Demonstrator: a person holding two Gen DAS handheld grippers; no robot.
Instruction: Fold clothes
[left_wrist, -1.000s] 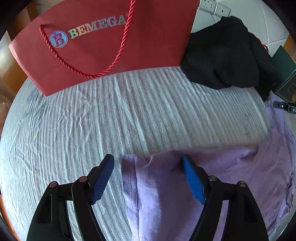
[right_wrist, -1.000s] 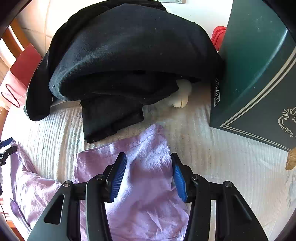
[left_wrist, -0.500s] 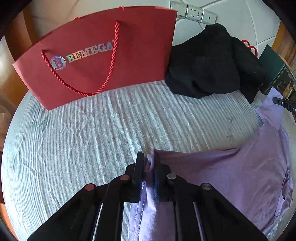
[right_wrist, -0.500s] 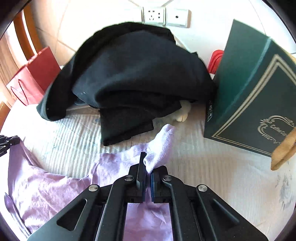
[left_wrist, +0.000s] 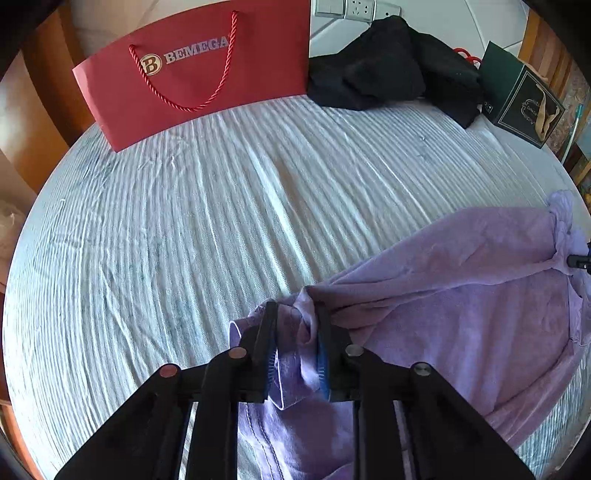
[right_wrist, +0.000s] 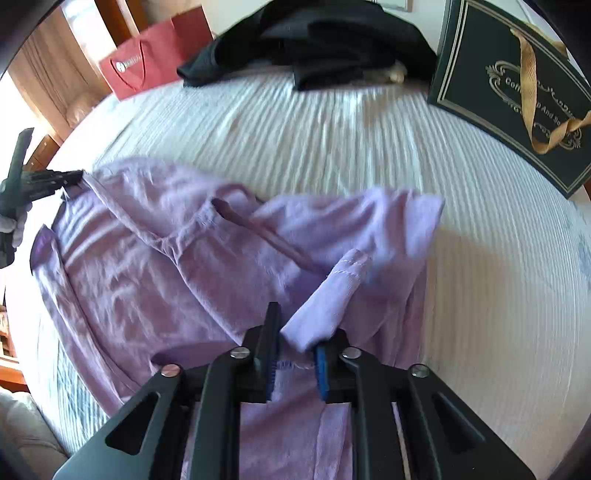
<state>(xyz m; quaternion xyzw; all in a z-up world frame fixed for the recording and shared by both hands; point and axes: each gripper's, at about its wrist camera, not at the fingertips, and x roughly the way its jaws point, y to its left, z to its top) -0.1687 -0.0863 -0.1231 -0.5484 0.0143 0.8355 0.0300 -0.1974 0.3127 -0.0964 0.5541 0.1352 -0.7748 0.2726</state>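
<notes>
Ribbed white bedspread (left_wrist: 229, 206), wrinkled, covers the whole work surface and carries every item listed below

Lilac garment (left_wrist: 461, 295): largest item, a shirt lying crumpled and partly bunched on the near side of the bedspread; in the right wrist view it spreads from the left edge to past the middle, with a seamed neckline and a cuff or sleeve end standing up near the camera

Black clothing (left_wrist: 391, 70): a heaped pile at the far edge of the bedspread, against the wall, between the two bags

Red paper bag (left_wrist: 192, 81): stands at the far left, gold "BEMEGA" lettering, red rope handle hanging across its face

Dark green box-shaped bag (right_wrist: 517, 85): far right, gold line border and ornament, tan ribbon handle, just beside the black clothing

Left gripper (left_wrist: 295, 343): black frame, blue pads; jaws opening, a gathered fold of the lilac garment bunched between them and touching both pads. Its tip also shows at the left edge of the right wrist view, at the garment's far corner

Right gripper (right_wrist: 295, 354): same build; jaws opening, a rolled hem of the lilac garment lying between them against the right-hand pad, with a clear gap to the left-hand pad

Wall sockets (left_wrist: 354, 7): white, on the wall above the black clothing
</notes>
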